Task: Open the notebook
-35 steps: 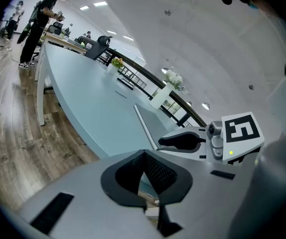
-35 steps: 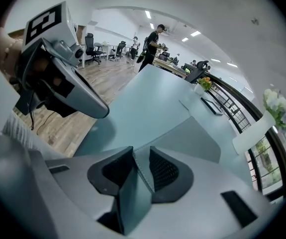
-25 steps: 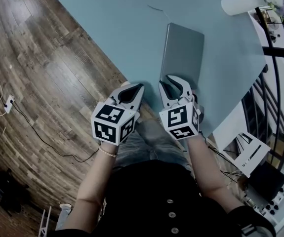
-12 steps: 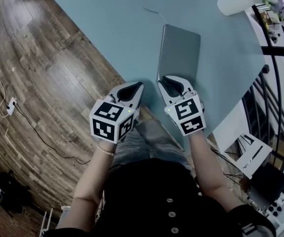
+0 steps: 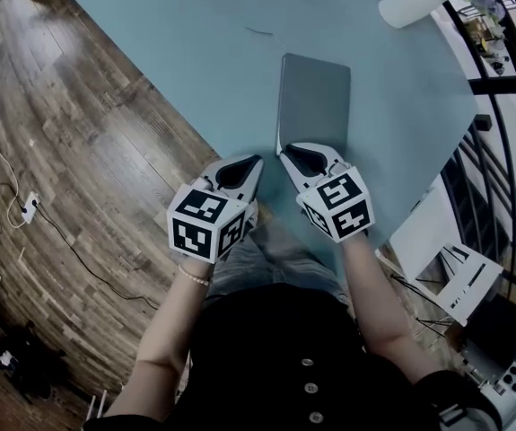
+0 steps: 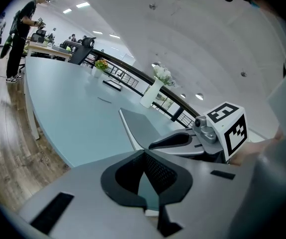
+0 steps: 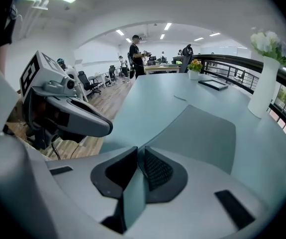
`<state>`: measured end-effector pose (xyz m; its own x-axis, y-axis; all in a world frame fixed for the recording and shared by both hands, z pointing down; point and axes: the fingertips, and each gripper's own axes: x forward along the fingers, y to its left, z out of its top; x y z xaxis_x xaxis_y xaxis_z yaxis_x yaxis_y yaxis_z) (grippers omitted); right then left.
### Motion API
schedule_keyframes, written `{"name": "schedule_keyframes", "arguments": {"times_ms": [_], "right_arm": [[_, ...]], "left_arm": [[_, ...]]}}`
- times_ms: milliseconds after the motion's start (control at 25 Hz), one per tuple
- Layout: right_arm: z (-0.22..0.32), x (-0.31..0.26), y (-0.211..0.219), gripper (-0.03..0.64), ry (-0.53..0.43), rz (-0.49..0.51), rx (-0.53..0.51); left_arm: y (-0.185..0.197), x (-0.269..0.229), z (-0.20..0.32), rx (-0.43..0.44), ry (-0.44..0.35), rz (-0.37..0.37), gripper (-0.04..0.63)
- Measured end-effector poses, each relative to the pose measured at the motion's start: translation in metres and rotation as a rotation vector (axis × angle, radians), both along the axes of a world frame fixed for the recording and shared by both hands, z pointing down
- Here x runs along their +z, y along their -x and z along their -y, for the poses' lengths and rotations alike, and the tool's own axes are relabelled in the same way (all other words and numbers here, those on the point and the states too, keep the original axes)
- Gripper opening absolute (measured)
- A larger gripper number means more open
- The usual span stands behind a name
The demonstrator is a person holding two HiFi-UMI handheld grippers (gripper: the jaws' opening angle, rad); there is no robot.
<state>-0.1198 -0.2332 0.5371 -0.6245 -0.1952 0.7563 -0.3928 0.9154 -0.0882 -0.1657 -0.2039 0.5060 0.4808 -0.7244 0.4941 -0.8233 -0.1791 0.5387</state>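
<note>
Plainly closed and flat, the slim grey notebook (image 5: 313,101) lies on the pale blue worktop (image 5: 195,52), a white vase (image 5: 415,3) of flowers (image 7: 272,41) well beyond it, the right gripper (image 5: 286,153), jaws just narrowed to an empty slit, at its near edge, the left gripper (image 5: 256,160), jaws together, just beside that edge.

— Head view?
— Looked steeply down from overhead onto the table (image 5: 195,52).
— Gripper views?
— Rode low, close behind the jaws, facing along it. Shared the notebook (image 5: 316,101) with the overhead one.
</note>
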Motion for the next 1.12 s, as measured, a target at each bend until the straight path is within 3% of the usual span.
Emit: {"name": "schedule_keyframes", "arguments": {"times_ms": [400, 760, 1120], "right_arm": [[0.003, -0.034, -0.013, 0.035, 0.001, 0.124, 0.075], [0.007, -0.068, -0.037, 0.032, -0.068, 0.206, 0.146], [0.012, -0.096, -0.075, 0.031, -0.084, 0.298, 0.255]], "left_arm": [[-0.016, -0.019, 0.008, 0.048, -0.025, 0.051, 0.017], [-0.031, -0.036, 0.018, 0.086, -0.059, 0.097, 0.017], [-0.072, -0.051, 0.024, 0.196, -0.081, 0.129, 0.017]]}}
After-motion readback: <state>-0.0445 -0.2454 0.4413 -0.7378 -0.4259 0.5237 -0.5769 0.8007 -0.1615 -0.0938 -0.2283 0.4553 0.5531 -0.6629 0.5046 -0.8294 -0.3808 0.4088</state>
